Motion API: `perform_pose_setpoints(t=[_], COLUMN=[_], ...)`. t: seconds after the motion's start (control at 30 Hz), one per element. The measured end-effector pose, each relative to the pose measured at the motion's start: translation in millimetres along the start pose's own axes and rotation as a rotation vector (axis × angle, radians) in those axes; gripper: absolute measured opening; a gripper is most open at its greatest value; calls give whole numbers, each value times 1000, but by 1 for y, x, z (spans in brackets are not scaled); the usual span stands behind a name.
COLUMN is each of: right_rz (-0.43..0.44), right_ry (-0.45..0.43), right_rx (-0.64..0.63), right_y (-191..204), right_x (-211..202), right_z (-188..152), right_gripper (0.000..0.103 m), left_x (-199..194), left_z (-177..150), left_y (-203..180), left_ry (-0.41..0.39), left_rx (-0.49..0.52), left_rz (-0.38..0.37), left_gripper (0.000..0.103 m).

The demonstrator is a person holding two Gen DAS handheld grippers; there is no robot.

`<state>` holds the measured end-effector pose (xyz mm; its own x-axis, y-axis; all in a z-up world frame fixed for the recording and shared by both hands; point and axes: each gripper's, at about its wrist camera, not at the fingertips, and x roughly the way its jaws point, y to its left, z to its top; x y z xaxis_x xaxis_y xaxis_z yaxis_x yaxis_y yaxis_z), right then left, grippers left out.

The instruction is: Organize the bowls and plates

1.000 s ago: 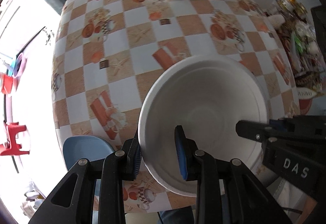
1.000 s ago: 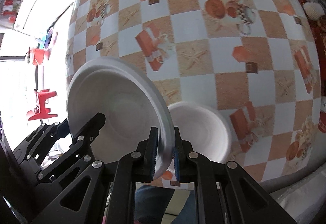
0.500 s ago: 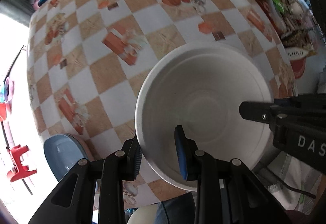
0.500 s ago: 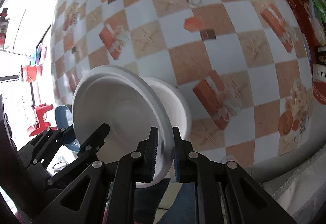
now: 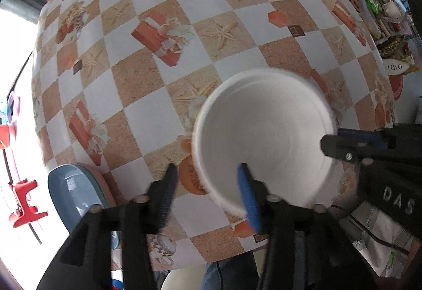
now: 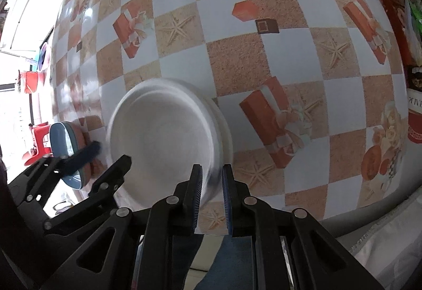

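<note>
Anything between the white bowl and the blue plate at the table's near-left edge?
Only the left gripper's outer finger crosses that stretch in the left wrist view; under it, patterned tablecloth between white bowl and blue plate.

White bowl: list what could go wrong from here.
The left claw stands open around the rim of the white bowl, near the front edge of the table; if the bowl is not seated, it may tip off. The right claw pinches the tilted white plate by its rim only, so it could slip or knock the bowl.
</note>
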<state>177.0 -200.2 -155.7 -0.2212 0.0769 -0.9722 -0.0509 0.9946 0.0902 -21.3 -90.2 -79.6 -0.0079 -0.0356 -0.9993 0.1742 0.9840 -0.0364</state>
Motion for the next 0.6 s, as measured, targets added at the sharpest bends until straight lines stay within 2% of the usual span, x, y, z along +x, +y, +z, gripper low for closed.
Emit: perform_pose_setpoints(t=[0.07,0.1,0.13,0.2,0.3,0.37,0.4,0.5,0.6], right_rz=[1,3,6,4,1,8,7,-13,-41], right_ry=[-3,-11,-21,-33,-34,-36,-47,-90,-104], right_rx=[4,4,1,-14,-28,-31,-33,-49,-51], right_y=[-3,-4,-4,-4,-3,-2,-3,-1,-1], right_x=[-2,-4,-7,-12,-15,-17,-18,-23,-24], right_z=[0,-1,-2,-3,-7,-8,-10,-13,-14], right_gripper=[32,61,78,78,78,85,102,103,103], left_x=[-5,-7,-10,-15,-23,-22,-20,-15,-12], left_z=[-3,-5,-6,-9,-9,-8,-9,-6,-6], left_y=[4,5,7,10,9,10,11,11,8], left_ry=[-9,-10,-12,-25,-47,-32,-21,2,16], left_rx=[-10,-14,-18,-24,-24,-32,-38,-47,-39], left_rz=[3,5,8,11,-4,-22,-45,-92,-88], left_gripper=[71,74,79,80,90,103,103,103,103])
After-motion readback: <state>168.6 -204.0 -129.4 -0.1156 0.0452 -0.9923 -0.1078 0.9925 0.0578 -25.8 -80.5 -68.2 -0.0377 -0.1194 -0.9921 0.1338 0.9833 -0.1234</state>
